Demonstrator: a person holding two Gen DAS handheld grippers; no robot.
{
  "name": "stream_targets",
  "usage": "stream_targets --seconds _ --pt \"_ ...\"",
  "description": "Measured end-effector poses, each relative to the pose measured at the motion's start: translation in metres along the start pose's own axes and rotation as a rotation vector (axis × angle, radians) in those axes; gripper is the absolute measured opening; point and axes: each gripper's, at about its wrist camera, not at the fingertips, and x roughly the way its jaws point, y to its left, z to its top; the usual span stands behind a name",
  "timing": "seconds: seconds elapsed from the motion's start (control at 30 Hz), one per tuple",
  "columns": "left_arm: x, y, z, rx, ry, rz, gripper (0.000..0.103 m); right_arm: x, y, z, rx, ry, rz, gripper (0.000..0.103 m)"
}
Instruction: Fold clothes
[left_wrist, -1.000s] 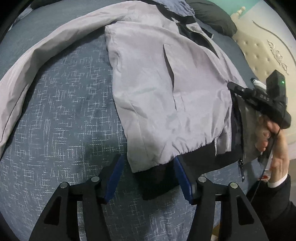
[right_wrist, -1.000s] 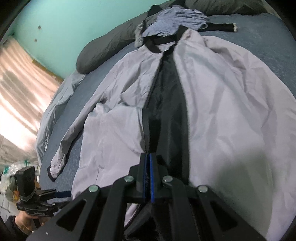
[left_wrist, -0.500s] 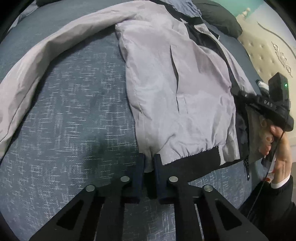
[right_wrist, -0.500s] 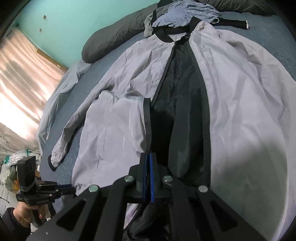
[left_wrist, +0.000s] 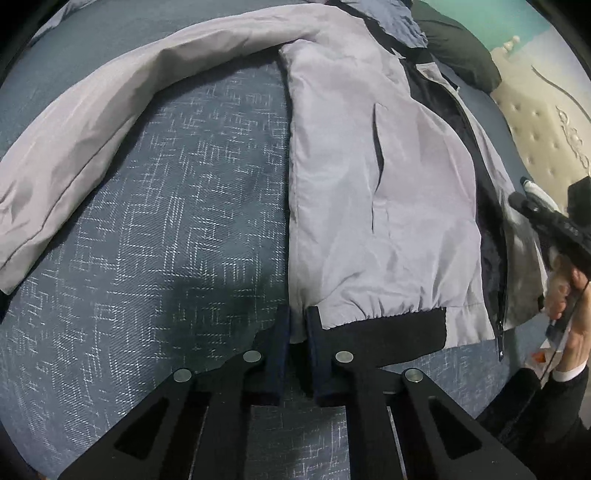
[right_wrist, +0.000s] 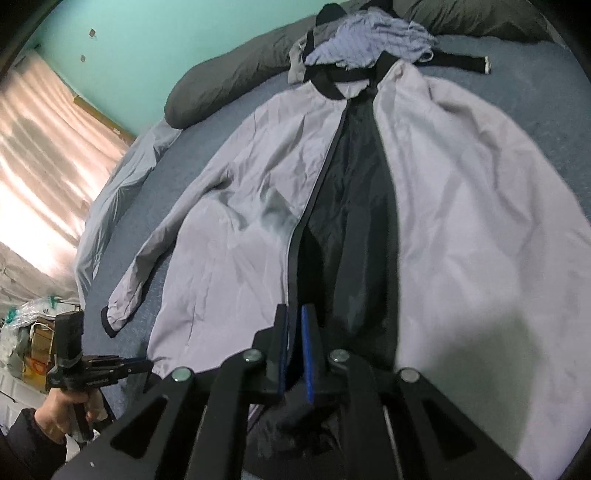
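I'm looking down on the bed (left_wrist: 155, 229), its blue-grey cover with a white crosshatch weave carrying everything. Spread across it, front up and unzipped, is the light grey jacket (left_wrist: 388, 206), dark lining showing down the open middle and the collar toward the dark pillow (right_wrist: 236, 85). Its one sleeve (left_wrist: 110, 122) lies flung out to the side, away from the body, so I judge it has yet to be folded in.

A rumpled blue striped garment (right_wrist: 369, 40) sits heaped at the collar end, out of the way.

My left claw (left_wrist: 298, 325) is nearly closed, its pads pinching the outer bottom corner of the jacket's front panel where the grey cloth meets the black hem band (left_wrist: 388, 332). That corner gives control of the whole panel, which I take as the reason for gripping there.

My right claw (right_wrist: 293, 332) sits at the hem by the zipper edge (right_wrist: 295, 258); its jaws are opening, a narrow gap showing between the blue pads, with dark fabric running through them. I judge it is letting that edge go.
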Motion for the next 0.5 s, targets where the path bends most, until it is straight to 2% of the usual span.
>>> stream_targets --seconds 0.07,0.2,0.37,0.5 --pt "-0.003 -0.001 0.001 0.010 -0.002 0.001 0.009 -0.017 -0.004 -0.002 0.000 -0.016 -0.024 0.012" --pt "-0.006 -0.002 0.003 0.021 -0.009 -0.002 0.009 -0.052 -0.022 -0.012 -0.004 -0.019 -0.084 0.033" --pt "-0.010 0.001 0.005 0.019 -0.017 -0.018 0.009 -0.094 -0.047 -0.025 0.010 -0.015 -0.182 0.033" --pt "-0.012 0.001 0.005 0.027 -0.020 -0.015 0.009 -0.126 -0.065 -0.034 0.027 -0.013 -0.238 0.038"
